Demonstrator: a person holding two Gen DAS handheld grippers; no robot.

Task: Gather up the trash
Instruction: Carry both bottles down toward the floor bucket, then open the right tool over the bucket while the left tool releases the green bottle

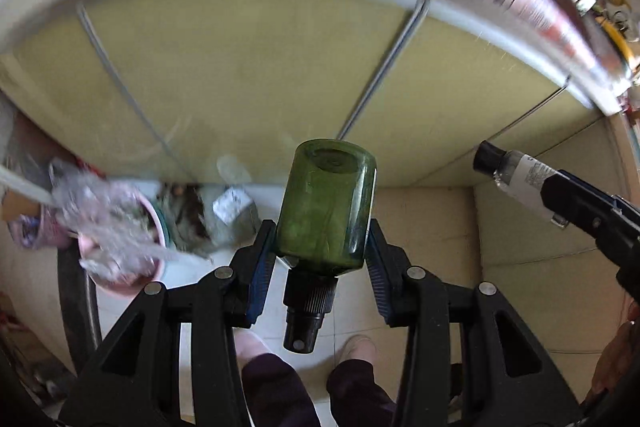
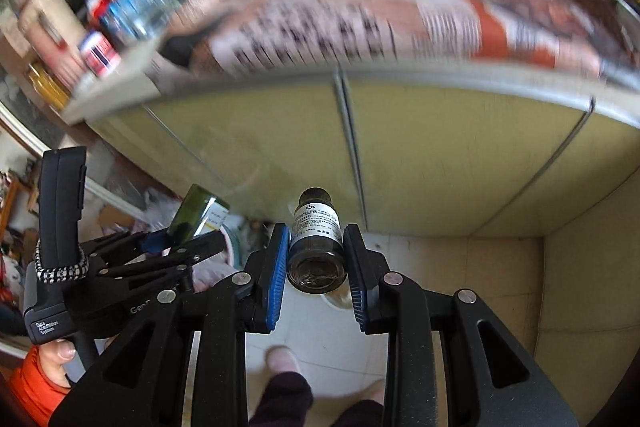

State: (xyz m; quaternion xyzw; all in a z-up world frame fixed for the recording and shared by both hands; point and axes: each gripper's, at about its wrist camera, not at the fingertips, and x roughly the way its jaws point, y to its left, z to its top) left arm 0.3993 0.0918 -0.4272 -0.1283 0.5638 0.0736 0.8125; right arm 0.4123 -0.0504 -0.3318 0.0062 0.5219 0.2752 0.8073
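Between the left gripper's [image 1: 322, 259] clamped blue pads sits a translucent green bottle [image 1: 326, 205], black pump cap nearest; the right gripper [image 2: 318, 267] pinches a small clear bottle [image 2: 316, 239] with white label, black cap, both above pale floor tiles [image 2: 320, 339]

Two grippers were seen, the left gripper [image 1: 322, 239] and the right gripper [image 2: 318, 259]. Two bottles were counted: one green spray bottle [image 1: 326, 207] and one small clear labelled bottle [image 2: 316, 239]. One pink bin [image 1: 120, 259] and two slippered feet were visible.
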